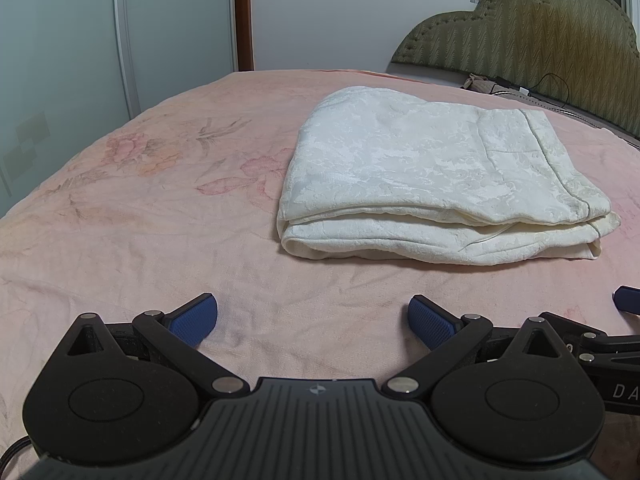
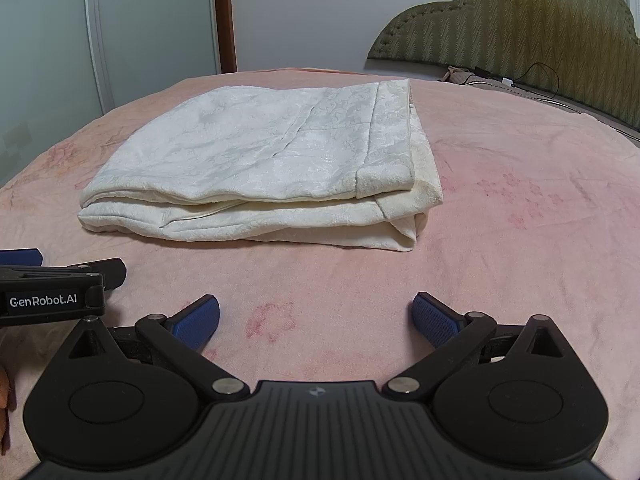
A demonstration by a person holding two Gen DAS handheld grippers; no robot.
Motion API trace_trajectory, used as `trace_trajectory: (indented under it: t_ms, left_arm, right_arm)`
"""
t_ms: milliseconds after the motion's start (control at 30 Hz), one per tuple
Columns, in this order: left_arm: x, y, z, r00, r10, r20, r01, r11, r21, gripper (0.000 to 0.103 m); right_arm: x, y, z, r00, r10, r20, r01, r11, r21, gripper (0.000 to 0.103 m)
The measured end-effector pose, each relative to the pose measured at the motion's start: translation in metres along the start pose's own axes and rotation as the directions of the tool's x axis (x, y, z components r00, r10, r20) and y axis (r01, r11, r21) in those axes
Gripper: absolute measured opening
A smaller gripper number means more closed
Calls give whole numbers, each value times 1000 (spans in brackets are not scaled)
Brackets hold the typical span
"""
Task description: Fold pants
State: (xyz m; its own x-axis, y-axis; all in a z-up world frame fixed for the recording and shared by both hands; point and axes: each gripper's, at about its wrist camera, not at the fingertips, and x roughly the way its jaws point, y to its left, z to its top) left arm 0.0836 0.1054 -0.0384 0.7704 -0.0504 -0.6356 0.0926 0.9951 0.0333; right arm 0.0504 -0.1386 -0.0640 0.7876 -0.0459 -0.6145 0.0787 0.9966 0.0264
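Pants [image 1: 436,168] lie folded, cream-white, on a pink bedspread [image 1: 140,220].
Left gripper [image 1: 312,322] and right gripper [image 2: 316,322] hover nearby, jaws apart, empty.

Pink bedsheet [image 1: 160,240], headboard [image 1: 540,28], perhaps cables [image 1: 556,80]

The folded pants [image 1: 440,176] lie on the bed [image 1: 160,216], ahead of both grippers. The left gripper [image 1: 313,322] sits just beside the right gripper [image 2: 316,320]. A headboard [image 2: 520,24] stands behind, to the right.

A bed [image 1: 120,240] covered in a pink sheet with faded flower prints carries the folded cream-white pants [image 1: 432,176], lying in stacked layers near its middle; a dark cable [image 1: 560,110] trails along the sheet below the padded headboard [image 1: 540,32]
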Motion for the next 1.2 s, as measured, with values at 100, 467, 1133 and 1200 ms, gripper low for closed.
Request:
trace_trajectory:
  t_ms: [100, 467, 1133, 1200]
  left_arm:
    - [0, 1, 0, 1000, -2, 0, 2, 1000, -2, 103]
    - [-1, -1, 0, 1000, 9, 3, -9, 1000, 3, 103]
    - [-1, 2, 1, 1000, 2, 2, -2, 1000, -7, 103]
    - [-1, 2, 1, 1000, 3, 3, -3, 1000, -8, 103]
  right_arm:
    - [0, 0, 0, 1000, 0, 0, 0, 1000, 0, 103]
    - [0, 0, 0, 1000, 0, 0, 0, 1000, 0, 103]
    - [-1, -1, 0, 1000, 3, 2, -3, 1000, 4, 103]
    - [0, -1, 0, 1000, 6, 3, -6, 1000, 8, 103]
